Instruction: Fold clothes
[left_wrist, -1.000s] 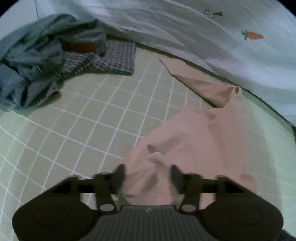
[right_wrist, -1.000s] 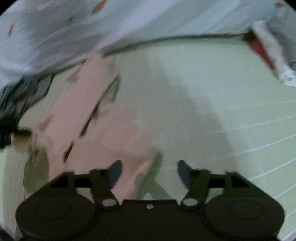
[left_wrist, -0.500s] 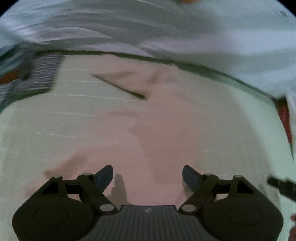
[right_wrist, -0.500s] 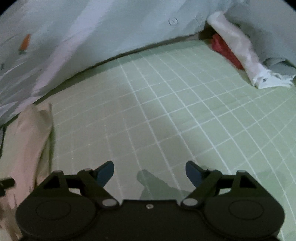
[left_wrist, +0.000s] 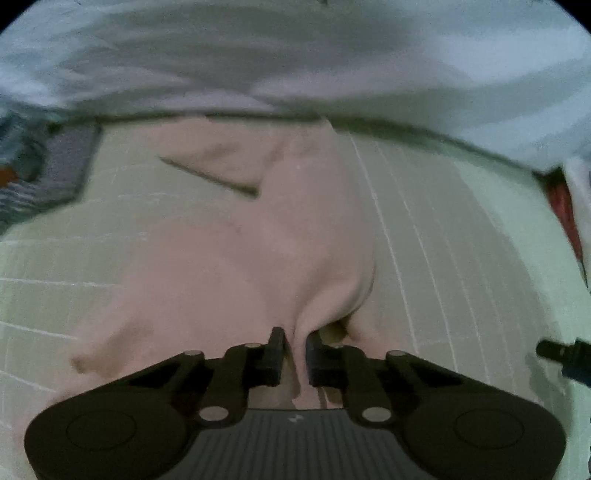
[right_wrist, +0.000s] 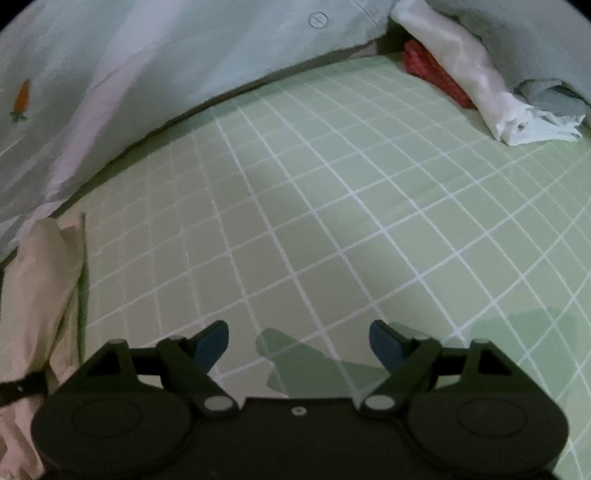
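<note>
A pale pink garment lies spread on the green checked sheet. My left gripper sits at the garment's near edge, its jaws closing with a pinched fold of the pink cloth between the pads. In the right wrist view the same pink garment shows at the far left. My right gripper hovers open over the bare green checked sheet, with nothing between its fingers. A tip of the right gripper shows at the right edge of the left wrist view.
A pale blue quilt with a carrot print bounds the far side. Denim and checked clothes lie at the far left. Red, white and grey clothes are piled at the far right.
The left gripper's jaws came together on a fold of the pink garment's edge; half a second ago they stood wide. Both views swung right a second ago, then settled.
</note>
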